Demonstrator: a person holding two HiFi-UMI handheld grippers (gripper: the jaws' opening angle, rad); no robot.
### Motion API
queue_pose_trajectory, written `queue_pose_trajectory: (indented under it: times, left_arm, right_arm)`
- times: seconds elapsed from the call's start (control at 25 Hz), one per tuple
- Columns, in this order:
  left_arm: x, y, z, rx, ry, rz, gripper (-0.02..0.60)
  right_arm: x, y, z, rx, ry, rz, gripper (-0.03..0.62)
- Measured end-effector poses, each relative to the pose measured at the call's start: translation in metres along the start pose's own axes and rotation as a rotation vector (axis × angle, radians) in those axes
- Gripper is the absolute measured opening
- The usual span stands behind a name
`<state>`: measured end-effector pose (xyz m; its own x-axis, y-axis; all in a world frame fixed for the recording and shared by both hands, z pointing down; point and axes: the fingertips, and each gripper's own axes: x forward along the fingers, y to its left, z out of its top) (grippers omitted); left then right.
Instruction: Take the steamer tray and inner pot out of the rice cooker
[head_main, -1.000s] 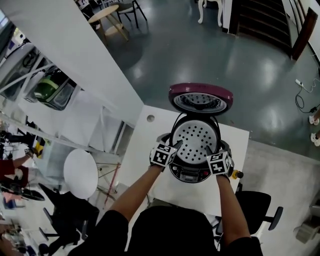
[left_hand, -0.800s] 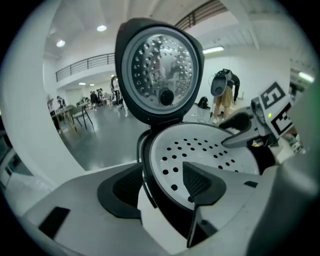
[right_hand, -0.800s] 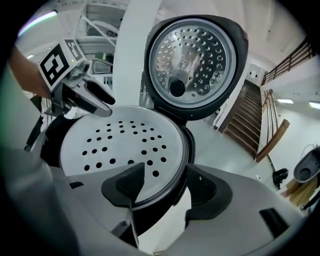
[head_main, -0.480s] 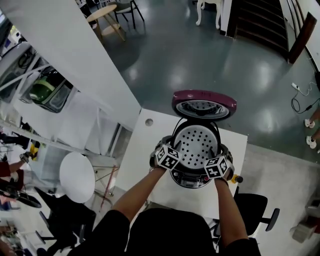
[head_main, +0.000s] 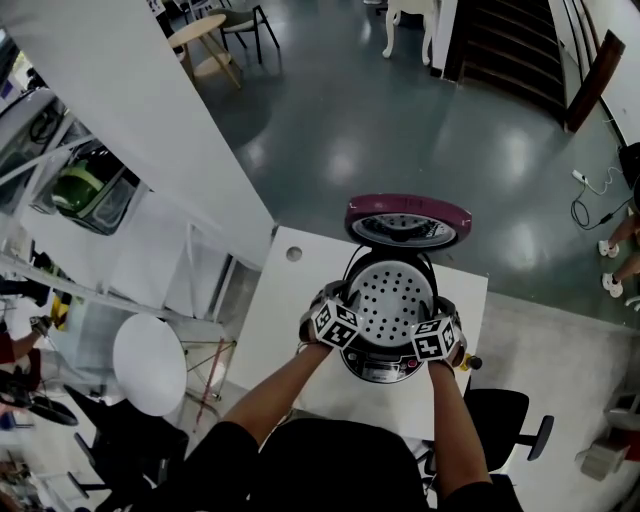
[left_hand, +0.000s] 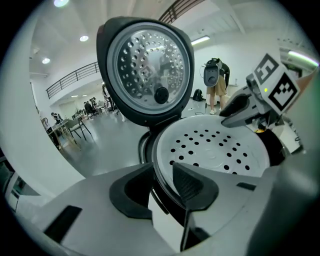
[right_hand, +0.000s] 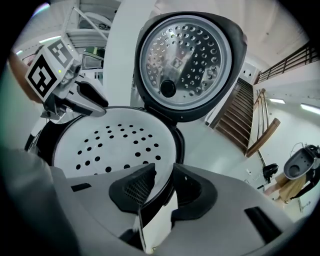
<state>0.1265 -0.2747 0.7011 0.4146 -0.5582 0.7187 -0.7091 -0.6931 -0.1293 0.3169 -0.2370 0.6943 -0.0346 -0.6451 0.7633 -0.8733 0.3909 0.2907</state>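
Note:
The rice cooker (head_main: 380, 368) stands on the white table (head_main: 285, 300) with its maroon lid (head_main: 408, 220) swung up at the back. In its mouth sits the white steamer tray (head_main: 390, 298), round and full of holes. My left gripper (head_main: 348, 304) is at the tray's left rim and my right gripper (head_main: 432, 318) at its right rim. Both pairs of jaws have just been closing. In the left gripper view the rim of the tray (left_hand: 215, 150) runs between the jaws of the left gripper (left_hand: 160, 175), one pad inside and one outside. The right gripper (right_hand: 164, 175) straddles the tray (right_hand: 107, 145) likewise. The inner pot is hidden under the tray.
The cooker's control panel faces me at the table's near edge. A black office chair (head_main: 510, 420) stands to the right of the table and a round white stool top (head_main: 150, 365) to the left. A white partition wall runs off to the far left.
Both grippers have stayed at the two sides of the tray, and the left one's marker cube has rolled a little. The head view has drifted slightly.

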Motion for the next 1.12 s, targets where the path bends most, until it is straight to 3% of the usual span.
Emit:
queue_pose_trajectory:
  times: [0.16,0.32,0.6,0.92,1.12]
  left_arm:
    - [0.001,0.001,0.003,-0.013,-0.011,-0.015,0.118]
    - [0.007,0.004,0.015,-0.004,-0.037,-0.030,0.162]
    - [0.025,0.009,0.031,0.017,-0.044,-0.063,0.179]
    - [0.041,0.004,0.049,0.057,-0.074,-0.093,0.164]
    - [0.048,0.005,0.056,0.081,-0.074,-0.106,0.104]
  right_arm:
    - [-0.004,-0.008,0.011,0.040,-0.018,-0.031,0.077]
    - [-0.007,-0.011,0.016,0.046,-0.042,-0.042,0.064]
    - [-0.020,-0.019,0.043,0.074,-0.182,-0.073,0.043]
    - [-0.030,-0.020,0.056,0.066,-0.272,-0.067,0.032]
    - [-0.038,-0.022,0.063,0.103,-0.316,-0.052,0.028]
